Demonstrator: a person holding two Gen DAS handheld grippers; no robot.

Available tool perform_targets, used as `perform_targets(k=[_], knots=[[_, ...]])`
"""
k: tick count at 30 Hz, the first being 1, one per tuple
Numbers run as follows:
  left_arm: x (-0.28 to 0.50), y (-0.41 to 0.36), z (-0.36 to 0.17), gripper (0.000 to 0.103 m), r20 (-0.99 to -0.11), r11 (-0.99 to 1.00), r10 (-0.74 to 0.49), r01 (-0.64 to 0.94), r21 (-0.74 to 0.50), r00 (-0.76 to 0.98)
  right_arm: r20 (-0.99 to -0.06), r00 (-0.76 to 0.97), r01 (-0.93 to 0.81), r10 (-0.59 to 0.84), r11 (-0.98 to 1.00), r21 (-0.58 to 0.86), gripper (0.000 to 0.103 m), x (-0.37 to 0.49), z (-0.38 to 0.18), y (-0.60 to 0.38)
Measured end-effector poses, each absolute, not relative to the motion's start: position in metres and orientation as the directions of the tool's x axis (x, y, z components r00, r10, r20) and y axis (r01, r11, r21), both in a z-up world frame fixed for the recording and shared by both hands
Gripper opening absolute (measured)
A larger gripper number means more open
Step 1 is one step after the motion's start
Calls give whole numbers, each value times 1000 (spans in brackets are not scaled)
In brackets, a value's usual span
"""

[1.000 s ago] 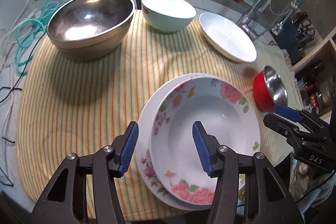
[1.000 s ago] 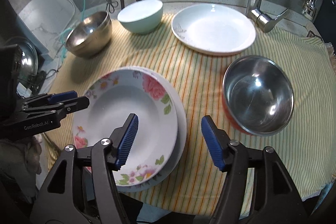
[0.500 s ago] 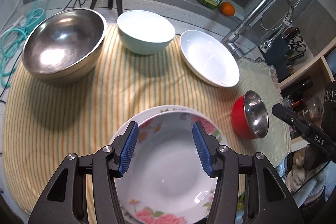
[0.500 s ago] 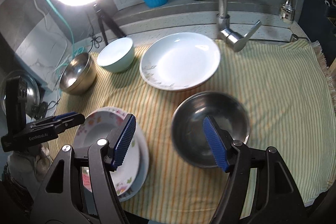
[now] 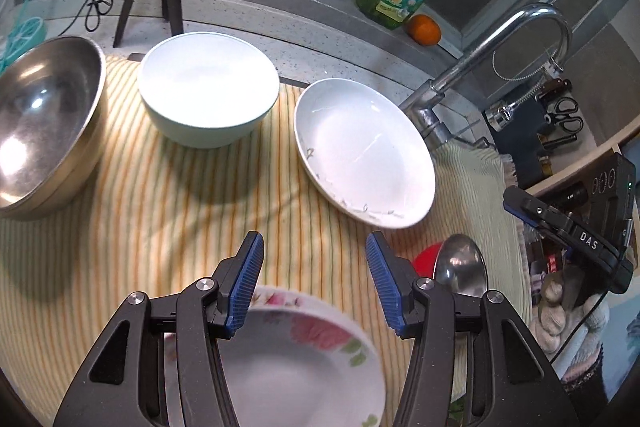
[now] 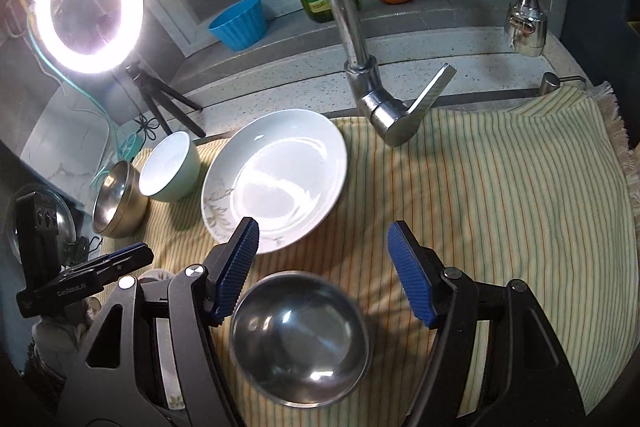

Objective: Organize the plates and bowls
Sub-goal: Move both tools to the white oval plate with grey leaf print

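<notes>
Beneath your left gripper (image 5: 315,279) lay the floral plate (image 5: 304,359), its far rim just below and behind the blue pads, not between them; the jaws stood partly apart and held nothing. Ahead of them on the striped cloth (image 5: 160,211) sat the white plate (image 5: 366,151), the pale green bowl (image 5: 208,95) and, at the left edge, the large steel bowl (image 5: 44,123).

Your right gripper (image 6: 324,267) hung over the small steel bowl (image 6: 298,339), which sat low between the two arms, nearer the left one, its rim short of the pads. Those jaws stood wide and empty too.

You held both grippers tilted steeply down toward the surface, each showing at the edge of the other's view.

Only the right view showed the lit ring light (image 6: 89,3) on its tripod and the tap's lever; only the left view showed the small bowl's red outside (image 5: 426,261) and the scissors (image 5: 566,113) by the shelf.
</notes>
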State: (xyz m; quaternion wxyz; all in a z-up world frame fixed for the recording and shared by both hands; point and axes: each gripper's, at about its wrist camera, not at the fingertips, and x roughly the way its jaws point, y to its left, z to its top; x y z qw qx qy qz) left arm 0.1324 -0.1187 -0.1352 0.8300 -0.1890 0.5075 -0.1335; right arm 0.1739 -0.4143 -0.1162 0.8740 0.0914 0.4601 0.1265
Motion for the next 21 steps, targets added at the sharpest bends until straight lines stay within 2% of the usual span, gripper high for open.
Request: perform_targets(k=[5,9,11,17,21], knots=[[154,-125,-143,53,-795,890,-404,-6,-456,453,-788,522,-160,327,945,286,67,204,-126,-419],[168,-129,-152,52,-797,881,-407,-38,-471,446,-802,489,-192,344,939,286,57,229,-136,-415],[175,-132,-155,52,-801,883,-401,-45,-467,445,-806,477,-199,350,936,289,56,237,-140,-414],[190,-136,-168,48,-812,883,-390,-74,-463,433,-821,442,-215,360,932,293,47,258,-155,-413],[196,-138,-173,42,-816,884,-387,-78,-461,428,-825,430,-220,366,929,298,42,268,-161,-413]])
